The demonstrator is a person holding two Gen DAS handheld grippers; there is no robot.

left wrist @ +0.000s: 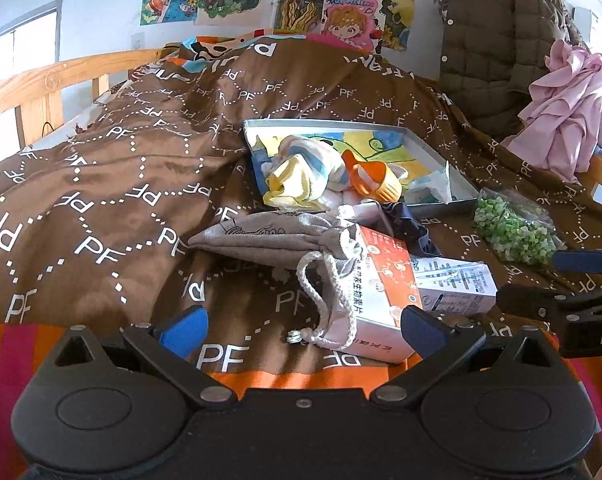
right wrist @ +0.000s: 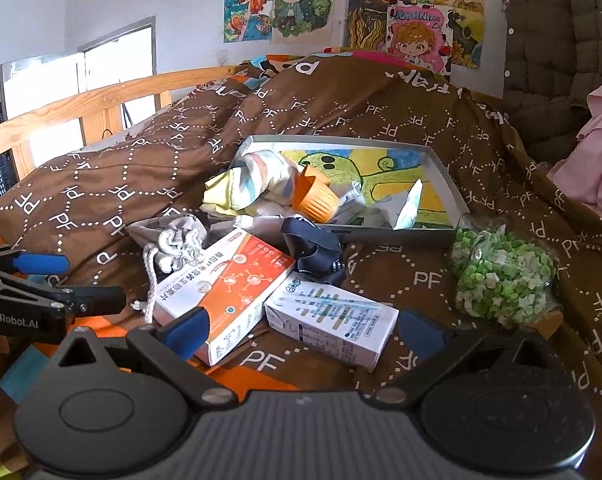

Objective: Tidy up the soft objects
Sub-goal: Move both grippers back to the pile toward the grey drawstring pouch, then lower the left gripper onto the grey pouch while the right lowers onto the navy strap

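Observation:
A grey drawstring pouch [left wrist: 277,236] [right wrist: 177,236] lies on the brown bed cover, its cord over an orange-and-white box [left wrist: 381,292] [right wrist: 225,288]. A dark blue cloth [left wrist: 409,224] [right wrist: 317,248] lies behind the boxes. A shallow grey tray [left wrist: 453,172] [right wrist: 445,172] holds a striped yellow-and-blue cloth [left wrist: 301,176] [right wrist: 253,184] and an orange cup-shaped item [left wrist: 373,180] [right wrist: 317,196]. My left gripper [left wrist: 305,332] is open and empty, just in front of the pouch cord. My right gripper [right wrist: 301,332] is open and empty before a white box [right wrist: 333,320] [left wrist: 453,284].
A clear bag of green-and-white pieces [left wrist: 513,228] [right wrist: 501,276] lies at the right. A quilted olive jacket [left wrist: 497,44] and pink cloth [left wrist: 569,108] hang at the far right. A wooden bed rail [left wrist: 41,80] [right wrist: 81,108] runs along the left. Posters cover the wall.

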